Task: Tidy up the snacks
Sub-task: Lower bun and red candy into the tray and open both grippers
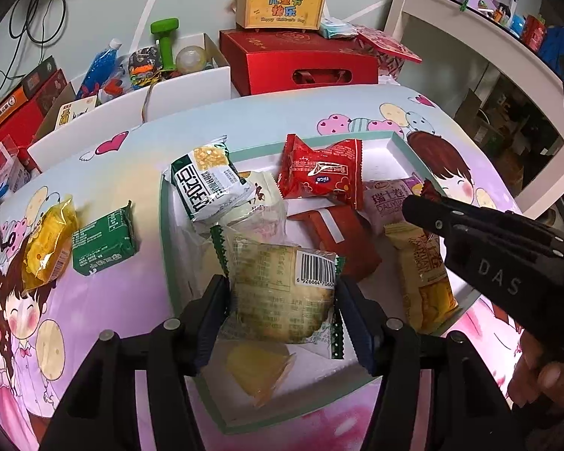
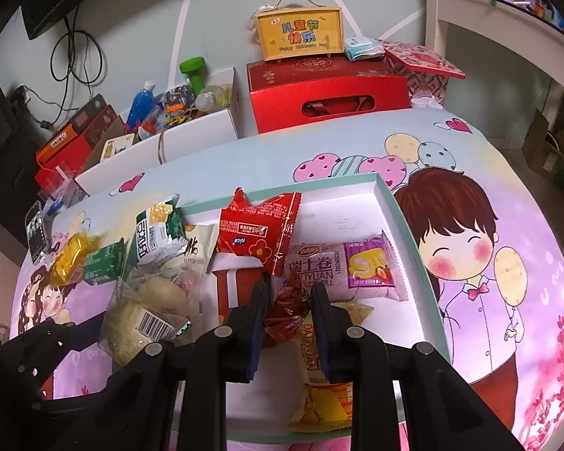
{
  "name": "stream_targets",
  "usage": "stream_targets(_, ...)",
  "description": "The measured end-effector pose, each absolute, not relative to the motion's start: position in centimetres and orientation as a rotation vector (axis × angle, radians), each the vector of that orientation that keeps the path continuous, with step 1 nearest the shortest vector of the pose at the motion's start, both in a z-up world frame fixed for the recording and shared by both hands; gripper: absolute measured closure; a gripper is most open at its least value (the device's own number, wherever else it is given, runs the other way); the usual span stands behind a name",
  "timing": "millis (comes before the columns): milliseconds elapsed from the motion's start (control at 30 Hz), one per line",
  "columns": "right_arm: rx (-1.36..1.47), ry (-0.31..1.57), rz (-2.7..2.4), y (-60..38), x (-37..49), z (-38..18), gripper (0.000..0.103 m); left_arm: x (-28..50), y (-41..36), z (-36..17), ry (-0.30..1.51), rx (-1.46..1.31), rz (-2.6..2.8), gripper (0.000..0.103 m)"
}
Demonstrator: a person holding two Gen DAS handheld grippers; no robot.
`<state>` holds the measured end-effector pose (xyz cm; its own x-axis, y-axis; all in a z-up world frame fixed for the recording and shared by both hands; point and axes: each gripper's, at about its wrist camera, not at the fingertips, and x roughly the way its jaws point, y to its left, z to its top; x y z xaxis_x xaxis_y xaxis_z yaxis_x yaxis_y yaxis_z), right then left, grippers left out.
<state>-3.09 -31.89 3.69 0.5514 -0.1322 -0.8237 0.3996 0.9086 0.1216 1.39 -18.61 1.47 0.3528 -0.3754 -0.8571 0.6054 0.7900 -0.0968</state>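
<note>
Desk [image 1: 94,300]: cartoon-print cloth, pink and pale blue, children and balloons.
Tray [image 1: 165,225]: shallow white box with green rim, lying on desk, holding most of the snacks.
Red gift box [image 1: 300,60]: beyond desk's far edge, yellow handled box on top.
Left hand-held gripper [image 1: 282,308]: over tray's near end, pads pressed on both sides of clear-wrapped pale round cake [image 1: 282,293], barcode label facing up.
Right hand-held gripper [image 2: 287,300]: over tray's middle, clamped tight on small dark-red wrapped snack [image 2: 287,300].
Red packet [image 2: 259,236]: propped against tray's far wall.
Pink Swiss-roll packet [image 2: 342,270]: flat in tray, right of red packet.
Green packet [image 1: 105,240]: on desk, left of tray, outside it.
Yellow packet [image 1: 49,244]: on desk, just beside green packet, further left.
</note>
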Motion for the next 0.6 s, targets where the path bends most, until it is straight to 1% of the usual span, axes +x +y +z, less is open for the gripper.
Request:
stream_targets(33, 0.311, 0.942, -0.321, -31.8, -3.0, 3.6, 0.077, 1.5, -18.6, 1.4, 1.034, 0.255, -0.638, 0.039)
stream_targets(167, 0.305, 0.958, -0.331, -31.8, -2.8, 3.3, 0.076, 1.6, -18.3, 1.6, 1.028, 0.252, -0.630, 0.037)
stream_targets(233, 0.313, 0.964, -0.336, -31.9, -2.8, 3.2, 0.076, 1.6, -18.2, 1.8, 1.023, 0.251, -0.625, 0.032)
stream_targets(367, 0.325, 0.969, -0.349, -32.2, -2.9, 3.0, 0.076, 1.8, -17.9, 2.0, 1.018, 0.243, -0.619, 0.031)
stream_targets(500, 0.327, 0.972, -0.359, -32.3, -2.9, 3.0, 0.072, 2.0, -17.5, 2.3, 1.011, 0.233, -0.608, 0.031)
stream_targets(600, 0.324, 0.971, -0.358, -32.2, -2.9, 3.0, 0.071, 2.3, -17.0, 2.5, 1.005, 0.220, -0.595, 0.031)
